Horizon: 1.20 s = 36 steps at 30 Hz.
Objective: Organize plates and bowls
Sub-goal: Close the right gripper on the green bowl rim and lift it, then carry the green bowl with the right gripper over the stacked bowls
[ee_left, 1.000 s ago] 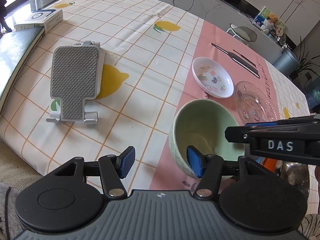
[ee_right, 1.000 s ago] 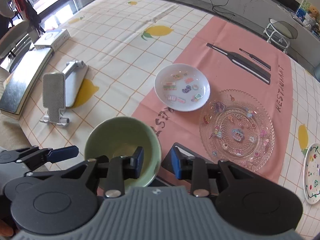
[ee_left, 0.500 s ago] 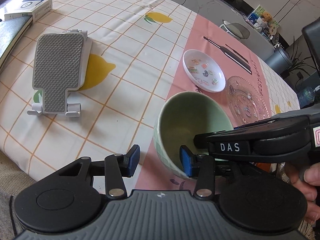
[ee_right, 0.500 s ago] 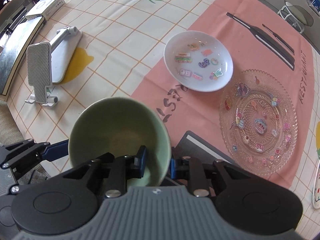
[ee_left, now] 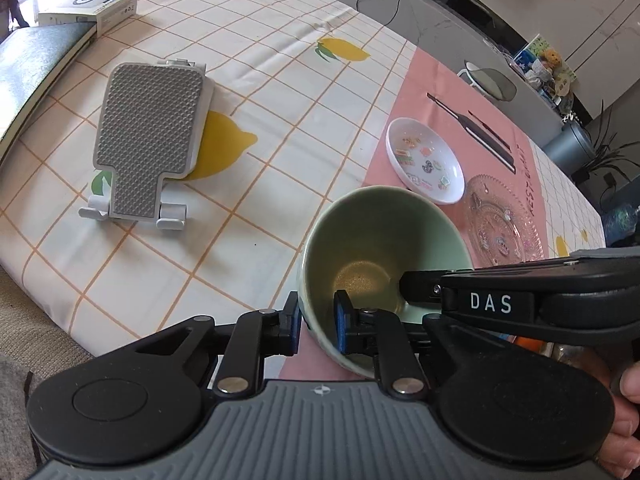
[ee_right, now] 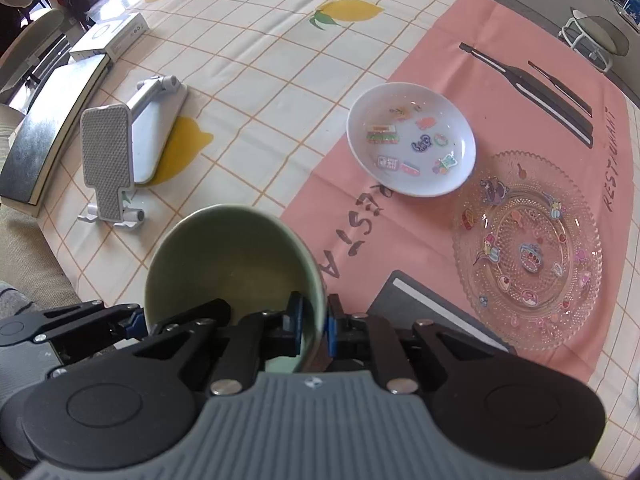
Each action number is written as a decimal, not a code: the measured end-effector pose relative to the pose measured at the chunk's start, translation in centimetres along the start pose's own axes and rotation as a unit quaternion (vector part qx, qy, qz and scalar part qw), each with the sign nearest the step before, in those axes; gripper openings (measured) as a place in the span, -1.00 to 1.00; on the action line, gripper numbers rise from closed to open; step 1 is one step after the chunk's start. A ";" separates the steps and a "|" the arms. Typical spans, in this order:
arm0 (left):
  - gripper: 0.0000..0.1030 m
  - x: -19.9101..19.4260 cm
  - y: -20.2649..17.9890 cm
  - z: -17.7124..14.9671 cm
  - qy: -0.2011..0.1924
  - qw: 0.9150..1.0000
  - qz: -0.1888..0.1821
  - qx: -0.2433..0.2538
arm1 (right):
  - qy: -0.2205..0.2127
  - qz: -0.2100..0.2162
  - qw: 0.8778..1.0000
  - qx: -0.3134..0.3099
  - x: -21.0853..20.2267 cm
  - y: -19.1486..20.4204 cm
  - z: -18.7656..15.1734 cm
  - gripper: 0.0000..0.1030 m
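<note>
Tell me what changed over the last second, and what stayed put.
Both jaws have just been closing: the left hand-held gripper and right hand-held gripper each now clamp the green bowl by opposite rim walls. The white dish, glass plate and phone stand stayed in place.

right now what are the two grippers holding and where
Both hold the green bowl by its rim: left gripper on the near-left wall, right gripper on the opposite wall, one finger inside, one outside.
</note>
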<state>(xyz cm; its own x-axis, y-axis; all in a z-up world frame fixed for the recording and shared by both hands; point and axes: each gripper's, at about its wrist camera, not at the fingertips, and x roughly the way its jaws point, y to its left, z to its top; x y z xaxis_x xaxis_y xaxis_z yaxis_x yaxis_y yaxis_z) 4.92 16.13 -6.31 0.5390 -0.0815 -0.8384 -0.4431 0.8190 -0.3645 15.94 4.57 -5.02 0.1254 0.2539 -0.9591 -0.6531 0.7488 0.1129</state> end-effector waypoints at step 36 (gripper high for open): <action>-0.64 -10.3 -8.3 -2.5 -0.047 0.985 -0.122 0.116 | -0.145 -0.001 0.987 0.068 -17.7 -4.1 -8.0 -0.86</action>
<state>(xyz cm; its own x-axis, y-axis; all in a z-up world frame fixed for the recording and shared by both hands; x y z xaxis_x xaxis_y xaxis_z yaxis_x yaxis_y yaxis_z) 1.24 8.69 4.34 0.6777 -0.2475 -0.6924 -0.1231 0.8902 -0.4386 10.41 -7.88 9.44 0.3477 0.4016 -0.8472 -0.5484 0.8200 0.1637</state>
